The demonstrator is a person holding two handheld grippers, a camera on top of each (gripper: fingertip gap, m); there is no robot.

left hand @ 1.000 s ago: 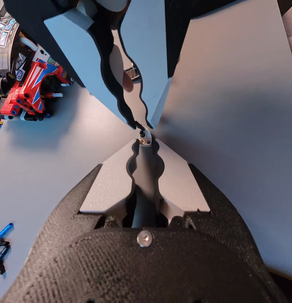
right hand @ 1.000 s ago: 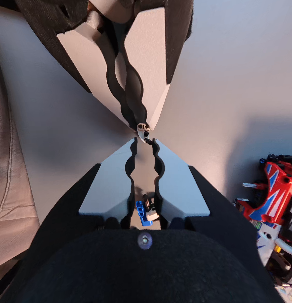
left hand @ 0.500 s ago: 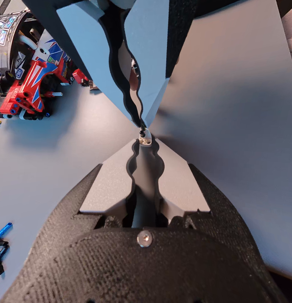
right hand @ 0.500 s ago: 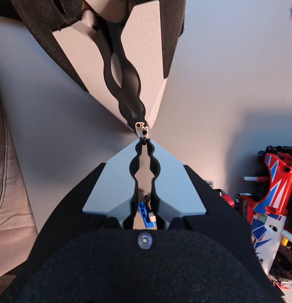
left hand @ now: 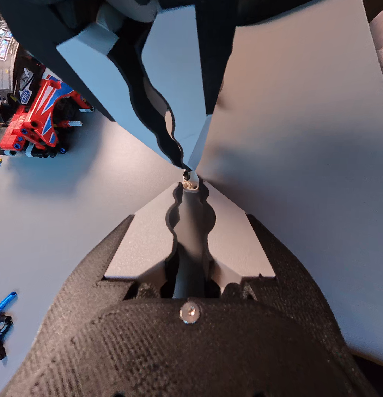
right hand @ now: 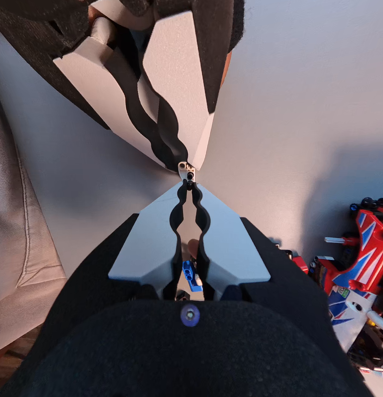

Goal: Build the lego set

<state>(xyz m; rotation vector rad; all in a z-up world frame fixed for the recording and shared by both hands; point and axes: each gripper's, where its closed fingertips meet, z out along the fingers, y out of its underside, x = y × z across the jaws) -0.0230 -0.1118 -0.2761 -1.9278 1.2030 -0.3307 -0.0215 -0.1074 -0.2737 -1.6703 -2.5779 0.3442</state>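
The right tool (right hand: 189, 183), spread a second ago, now pinches the black pin (right hand: 189, 182) against the white piece (left hand: 191, 184) clamped in the left tool (left hand: 191, 185).

Lighting is moderate, cool in the left wrist view and warmer in the right. Soft shadows spread across the table (left hand: 293, 107) beyond the fingertips. Wide-angle distortion bends the edges; the far fingers show slight blur.
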